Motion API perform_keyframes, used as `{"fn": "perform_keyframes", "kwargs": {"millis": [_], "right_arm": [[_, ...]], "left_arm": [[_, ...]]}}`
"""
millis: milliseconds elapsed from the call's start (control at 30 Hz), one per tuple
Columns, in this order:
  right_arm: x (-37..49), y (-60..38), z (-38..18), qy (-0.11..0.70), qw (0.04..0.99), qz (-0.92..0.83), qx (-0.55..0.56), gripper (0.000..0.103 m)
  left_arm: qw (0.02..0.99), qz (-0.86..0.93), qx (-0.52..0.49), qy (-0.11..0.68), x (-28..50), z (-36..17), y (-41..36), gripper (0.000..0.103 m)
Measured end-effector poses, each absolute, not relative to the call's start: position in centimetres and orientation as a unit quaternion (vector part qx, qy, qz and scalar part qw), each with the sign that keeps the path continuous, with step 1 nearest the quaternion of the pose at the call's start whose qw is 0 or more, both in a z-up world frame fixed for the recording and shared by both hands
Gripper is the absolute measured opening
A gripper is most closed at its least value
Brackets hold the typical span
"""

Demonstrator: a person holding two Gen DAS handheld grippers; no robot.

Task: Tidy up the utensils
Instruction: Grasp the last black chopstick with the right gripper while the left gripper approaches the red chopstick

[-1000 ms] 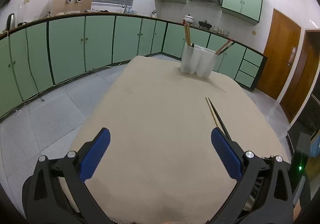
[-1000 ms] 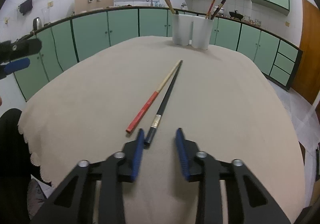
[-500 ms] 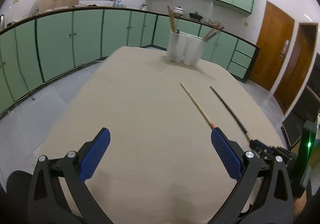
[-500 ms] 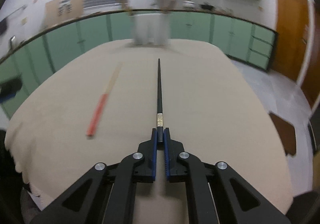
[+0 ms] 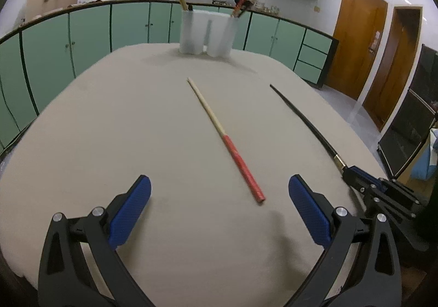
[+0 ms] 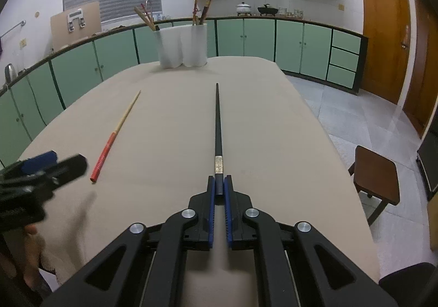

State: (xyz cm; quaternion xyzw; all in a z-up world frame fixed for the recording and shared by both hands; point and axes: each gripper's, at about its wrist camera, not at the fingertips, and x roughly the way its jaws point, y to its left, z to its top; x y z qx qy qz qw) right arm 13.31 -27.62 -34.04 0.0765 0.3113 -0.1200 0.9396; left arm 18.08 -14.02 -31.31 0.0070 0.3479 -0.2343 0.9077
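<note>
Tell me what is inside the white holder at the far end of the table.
The white holder has two cups. The left one holds pale wooden chopsticks, the right one red and dark chopsticks. Only their upper ends show; the opaque walls hide the lower parts and anything else inside.

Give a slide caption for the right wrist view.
Right gripper clamps black chopstick; red one lies on table.

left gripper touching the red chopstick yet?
Apart. The left wrist view shows the left gripper open, bare tablecloth between both pads and the red chopstick.
</note>
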Motion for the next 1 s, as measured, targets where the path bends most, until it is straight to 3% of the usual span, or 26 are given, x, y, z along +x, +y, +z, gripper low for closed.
{"fn": "perform_keyframes", "kwargs": {"millis": [67, 167, 267, 367, 433, 533, 833, 1000], "right_arm": [[13.3, -27.7, -34.0, 0.311, 0.94, -0.118, 0.077, 0.007], [13.3, -27.6, -34.0, 0.31, 0.941, -0.117, 0.076, 0.007], [13.4, -27.6, -34.0, 0.309, 0.941, -0.114, 0.078, 0.007], [13.7, -26.7, -34.1, 0.31, 0.943, -0.104, 0.067, 0.007], [13.9, -26.1, -34.1, 0.311, 0.944, -0.096, 0.06, 0.007], [14.4, -24.9, -34.1, 0.314, 0.945, -0.082, 0.049, 0.007], [14.7, -23.5, -33.8, 0.318, 0.944, -0.065, 0.054, 0.007], [14.6, -23.7, -33.9, 0.319, 0.944, -0.066, 0.057, 0.007]], "left_arm": [[0.907, -0.233, 0.014, 0.351, 18.2, -31.6, -14.6, 0.096], [0.908, -0.228, 0.032, 0.349, 18.4, -31.8, -15.2, 0.078], [0.91, -0.226, 0.029, 0.347, 18.6, -31.8, -14.8, 0.054], [0.91, -0.227, 0.017, 0.346, 18.6, -31.7, -14.1, 0.019], [0.912, -0.226, 0.019, 0.342, 18.4, -31.7, -13.9, 0.007], [0.918, -0.213, 0.028, 0.333, 18.0, -31.7, -13.4, 0.003], [0.918, -0.178, 0.021, 0.354, 17.1, -31.4, -9.2, 0.002], [0.917, -0.187, 0.018, 0.351, 17.5, -30.9, -8.1, 0.008]]}}
